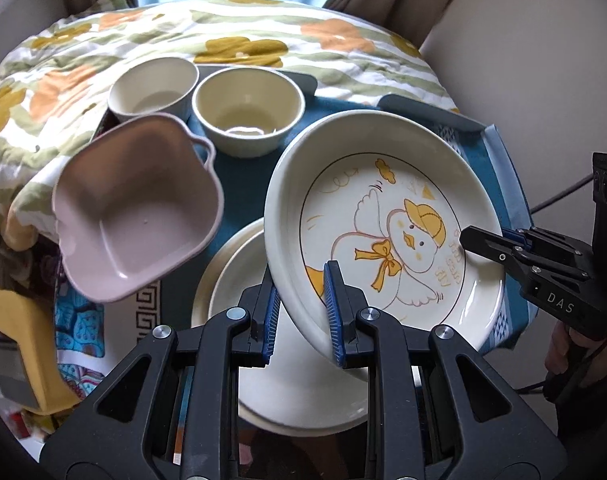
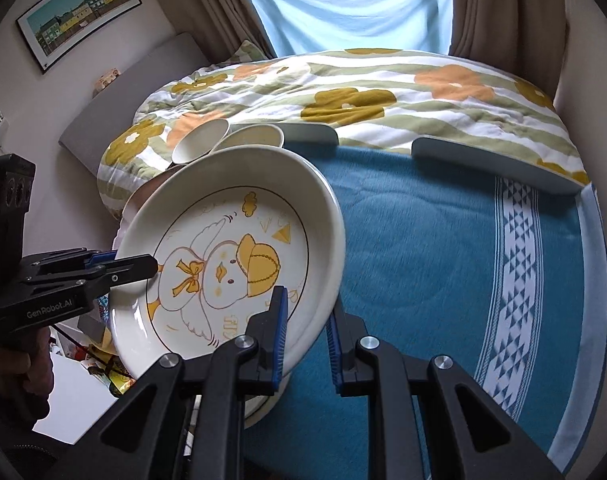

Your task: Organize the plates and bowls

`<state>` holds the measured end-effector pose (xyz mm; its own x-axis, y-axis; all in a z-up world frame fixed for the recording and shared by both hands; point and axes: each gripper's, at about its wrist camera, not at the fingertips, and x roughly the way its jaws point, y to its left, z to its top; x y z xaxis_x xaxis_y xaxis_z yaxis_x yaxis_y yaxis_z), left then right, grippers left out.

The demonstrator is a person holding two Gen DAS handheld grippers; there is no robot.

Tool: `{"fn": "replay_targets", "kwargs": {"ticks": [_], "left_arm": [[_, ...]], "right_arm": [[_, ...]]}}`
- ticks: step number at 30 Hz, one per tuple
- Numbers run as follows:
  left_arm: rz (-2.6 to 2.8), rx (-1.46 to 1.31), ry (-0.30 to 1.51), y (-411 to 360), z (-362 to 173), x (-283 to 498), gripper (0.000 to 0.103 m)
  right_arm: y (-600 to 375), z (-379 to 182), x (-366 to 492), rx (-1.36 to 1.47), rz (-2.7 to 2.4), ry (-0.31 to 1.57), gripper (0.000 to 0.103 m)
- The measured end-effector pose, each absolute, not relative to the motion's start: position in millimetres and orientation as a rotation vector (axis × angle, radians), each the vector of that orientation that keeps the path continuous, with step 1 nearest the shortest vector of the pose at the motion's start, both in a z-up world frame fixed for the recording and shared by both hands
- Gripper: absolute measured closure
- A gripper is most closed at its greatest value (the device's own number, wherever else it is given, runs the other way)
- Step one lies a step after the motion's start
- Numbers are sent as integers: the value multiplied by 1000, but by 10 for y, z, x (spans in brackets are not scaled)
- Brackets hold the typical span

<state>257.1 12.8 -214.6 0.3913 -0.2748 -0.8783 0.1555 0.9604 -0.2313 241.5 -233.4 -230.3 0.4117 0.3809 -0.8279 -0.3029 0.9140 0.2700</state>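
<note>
The left gripper (image 1: 303, 312) and the right gripper (image 2: 305, 336) each clenched the rim of the duck plate (image 1: 383, 236), tilted above a plain white plate (image 1: 299, 396). Left ahead stood a pink bowl (image 1: 139, 208), then two cream bowls (image 1: 247, 110).

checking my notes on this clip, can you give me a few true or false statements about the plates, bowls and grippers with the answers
1. Both hand-held grippers grip the duck plate: left hand-held gripper, right hand-held gripper. True.
2. The duck plate lies flat on the blue cloth. False: it is tilted, lifted above a plain cream plate.
3. The pink bowl is round. False: it is squarish with small handles.
4. Two cream bowls stand side by side behind the pink bowl. True.
5. The duck wears a blue cap. False: it is yellow.
</note>
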Motion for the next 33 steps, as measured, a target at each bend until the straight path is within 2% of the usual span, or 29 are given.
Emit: {"fn": "replay_targets", "kwargs": {"ticks": [12, 24, 33], "left_arm": [[-296, -132, 1265, 425, -2696, 2250, 84], [-258, -22, 1261, 265, -2766, 2258, 84], [-185, 176, 1212, 46, -2744, 2224, 84]], "right_arm": [[-2006, -2666, 1974, 58, 350, 1127, 86], [-1983, -2687, 1917, 32, 321, 1110, 86], [-1950, -2688, 1919, -22, 323, 1115, 86]]}}
